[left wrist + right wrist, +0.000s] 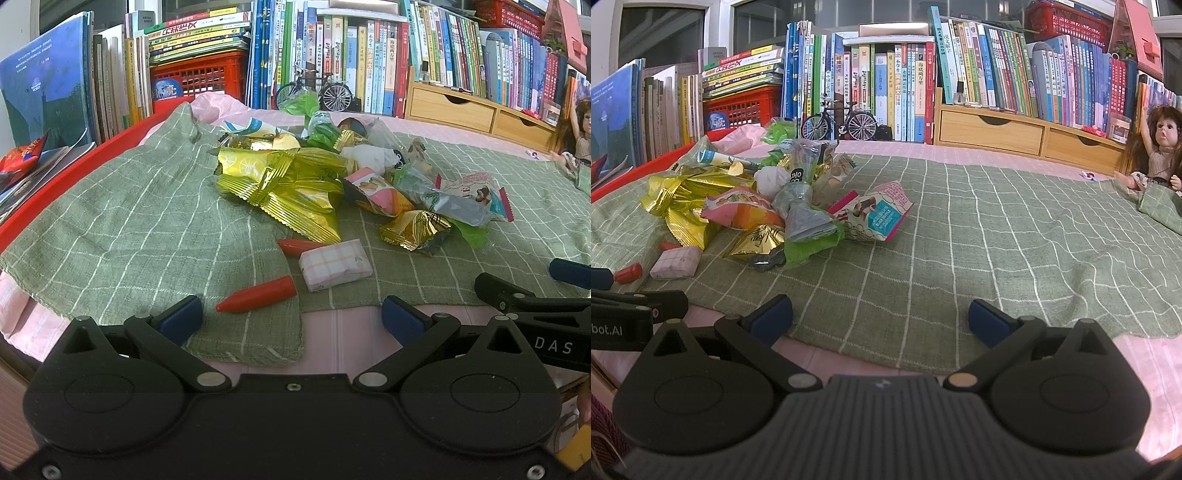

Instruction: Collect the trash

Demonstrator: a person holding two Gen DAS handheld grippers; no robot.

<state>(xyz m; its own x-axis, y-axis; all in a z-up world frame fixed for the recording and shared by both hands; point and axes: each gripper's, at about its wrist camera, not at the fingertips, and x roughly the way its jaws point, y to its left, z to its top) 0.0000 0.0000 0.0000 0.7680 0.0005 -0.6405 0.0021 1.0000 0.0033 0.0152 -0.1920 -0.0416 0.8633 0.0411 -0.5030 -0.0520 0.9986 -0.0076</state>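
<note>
Trash (pixel 295 184) lies heaped on a green checked cloth (pixel 129 229) spread over the pink-covered counter (pixel 343 332), in the middle of the left wrist view and at centre left of the right wrist view (pixel 768 206); most of it is empty foil and plastic snack wrappers, which I judge to be very light, thin, crinkly and slippery, likely to slide or spring back unless pinched at a crimped end seam or a twisted neck; the heap is too tangled for a sure count, though at least three gold foil wrappers (pixel 280 188) show, one pink and orange packet (pixel 376 192), one pink-edged printed packet (pixel 879 214) and a crumpled white wad (pixel 369 155); nearer the camera lie two red crayon-like sticks (pixel 258 295) and one small pink checked packet (pixel 334 264), which looks soft yet firm enough to take across its short sides; the left claw (pixel 291 317) hovers spread wide and empty just before the cloth's near edge; the right claw (pixel 881 319) is likewise spread and empty, over bare cloth at lower centre of its frame.
</note>
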